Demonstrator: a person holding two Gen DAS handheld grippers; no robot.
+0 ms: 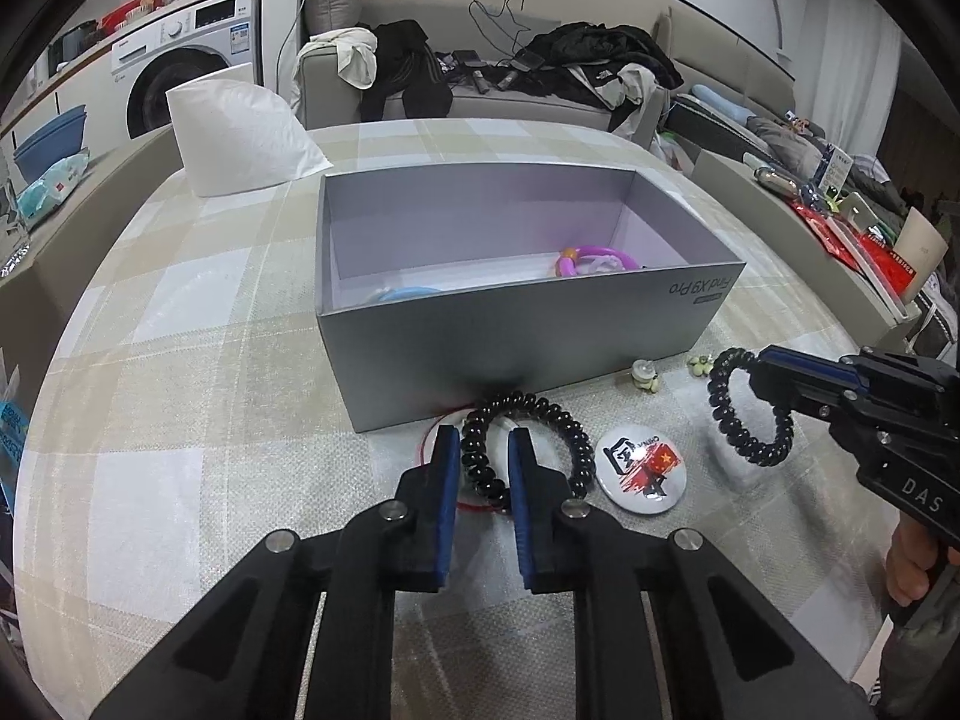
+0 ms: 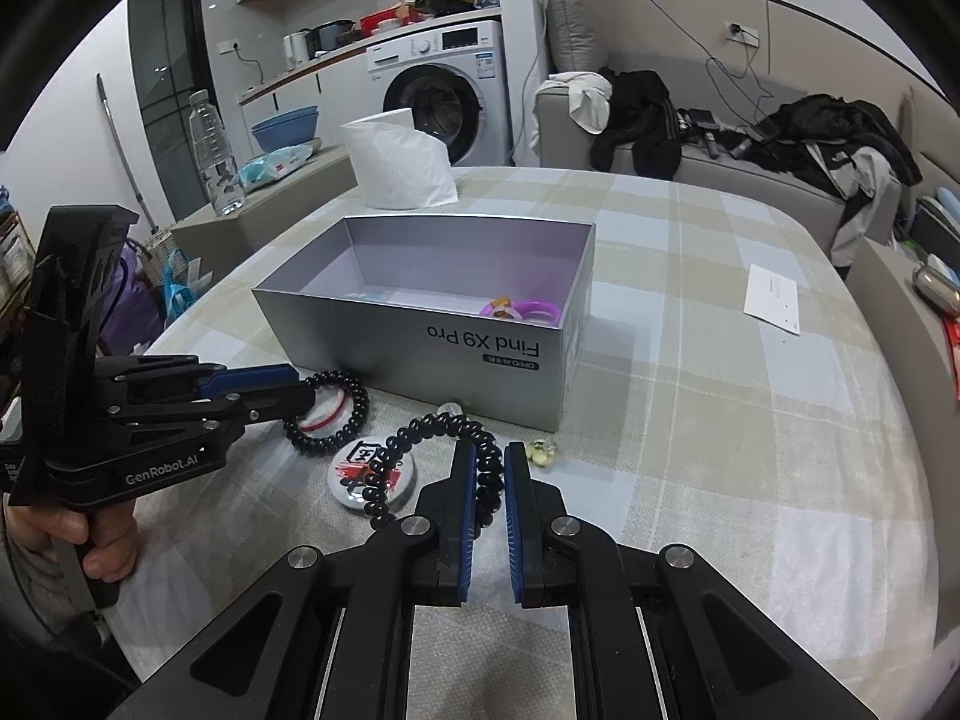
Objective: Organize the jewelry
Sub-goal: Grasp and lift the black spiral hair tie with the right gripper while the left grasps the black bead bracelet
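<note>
A grey open box [image 1: 516, 354] [image 2: 420, 354] sits mid-table with a purple bangle [image 1: 594, 258] [image 2: 528, 309] and a pale blue ring [image 1: 408, 293] inside. My left gripper [image 1: 485, 444] [image 2: 300, 387] is shut on a black coil bracelet [image 1: 528, 414] [image 2: 354, 414] that lies on the cloth just before the box, over a red-rimmed white badge [image 2: 324, 414]. My right gripper [image 2: 487, 456] [image 1: 765, 360] is shut on a second black coil bracelet [image 1: 729, 414] [image 2: 414, 438], held slightly above the table.
A round flag badge [image 1: 642, 468] [image 2: 372, 468] lies between the bracelets. Small pale green charms [image 1: 645, 375] [image 2: 540, 453] lie by the box's front. A white tissue pack [image 1: 240, 132] [image 2: 399, 162] stands behind the box. A white card [image 2: 774, 300] lies to the right.
</note>
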